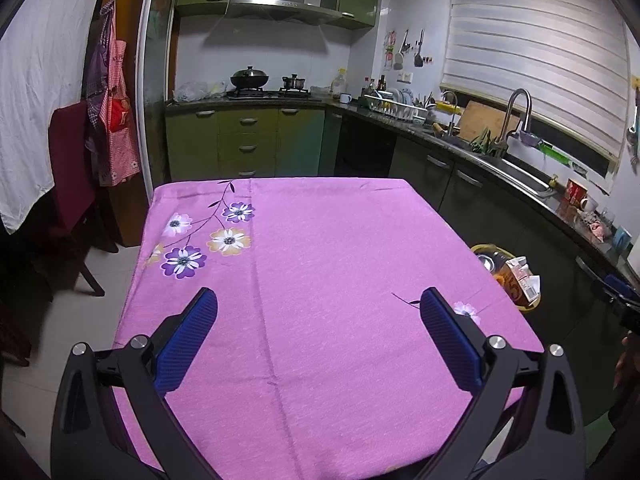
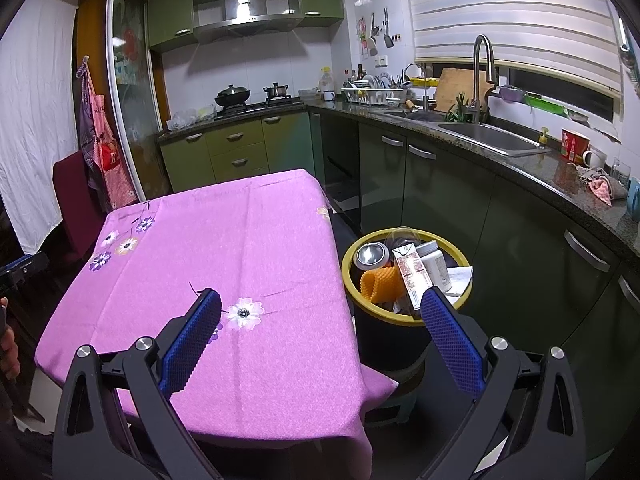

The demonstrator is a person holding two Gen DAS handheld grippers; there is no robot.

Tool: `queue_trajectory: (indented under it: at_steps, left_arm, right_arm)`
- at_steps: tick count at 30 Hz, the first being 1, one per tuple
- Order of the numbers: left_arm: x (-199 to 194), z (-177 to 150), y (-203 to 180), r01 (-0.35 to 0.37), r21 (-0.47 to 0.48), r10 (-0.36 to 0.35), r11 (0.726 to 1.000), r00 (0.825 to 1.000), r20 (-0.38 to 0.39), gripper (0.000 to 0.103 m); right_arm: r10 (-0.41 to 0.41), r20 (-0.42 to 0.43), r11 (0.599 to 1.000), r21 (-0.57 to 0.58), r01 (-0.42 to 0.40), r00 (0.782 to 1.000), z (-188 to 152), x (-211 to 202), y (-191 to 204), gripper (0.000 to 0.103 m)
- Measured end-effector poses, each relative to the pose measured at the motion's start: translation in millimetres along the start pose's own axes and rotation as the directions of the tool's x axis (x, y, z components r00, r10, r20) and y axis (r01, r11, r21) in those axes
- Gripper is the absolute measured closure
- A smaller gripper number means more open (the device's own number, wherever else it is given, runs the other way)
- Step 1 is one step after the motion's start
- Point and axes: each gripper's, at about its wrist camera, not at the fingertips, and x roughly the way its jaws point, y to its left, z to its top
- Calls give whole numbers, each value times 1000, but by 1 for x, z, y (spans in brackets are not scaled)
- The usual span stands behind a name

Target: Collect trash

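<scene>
A black bin with a yellow rim (image 2: 404, 318) stands on the floor right of the table. It holds a metal can (image 2: 373, 255), an orange foam net (image 2: 380, 285), a milk carton (image 2: 412, 272), a white bottle (image 2: 434, 262) and a clear glass (image 2: 404, 235). My right gripper (image 2: 320, 300) is open and holds nothing, hovering over the table's right edge beside the bin. Over the pink tablecloth (image 1: 320, 300), my left gripper (image 1: 318, 300) is open with nothing between its fingers. The bin (image 1: 508, 276) shows partly past the table's right edge in the left wrist view.
A pink flowered cloth covers the table (image 2: 240, 240). Dark green cabinets and a counter with a sink (image 2: 488, 138) run along the right. A dark red chair (image 1: 72, 176) stands at the table's left. A person's hand (image 2: 8, 344) shows at the far left edge.
</scene>
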Motion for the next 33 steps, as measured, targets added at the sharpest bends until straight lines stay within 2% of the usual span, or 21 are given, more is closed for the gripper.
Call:
queue_trajectory:
  at_steps: [7, 14, 19, 25, 29, 33]
  left_arm:
    - [-1, -1, 1, 21, -7, -21, 1000, 1000, 18, 6]
    - [14, 5, 7, -15, -9, 15, 1000, 1000, -24, 6]
    - [55, 16, 23, -94, 11, 95, 995, 993, -76, 6]
    - [122, 26, 58, -139, -41, 132, 989, 982, -132, 6]
    - [164, 34, 69, -186, 12, 186, 982, 972, -146, 6]
    - [199, 39, 79, -180, 13, 179, 984, 966, -184, 6]
  right_arm:
    - [0, -3, 1000, 0, 0, 1000, 0, 1, 0, 5]
    - [4, -23, 1000, -5, -4, 1000, 0, 11, 0, 5]
    - [32, -61, 999, -23, -33, 998, 7, 37, 3, 5]
    - [85, -126, 993, -73, -94, 988, 32, 109, 26, 5]
    - [147, -185, 980, -108, -169, 972, 50, 170, 52, 5]
    - [187, -226, 965, -141, -222, 956, 63, 229, 80, 5]
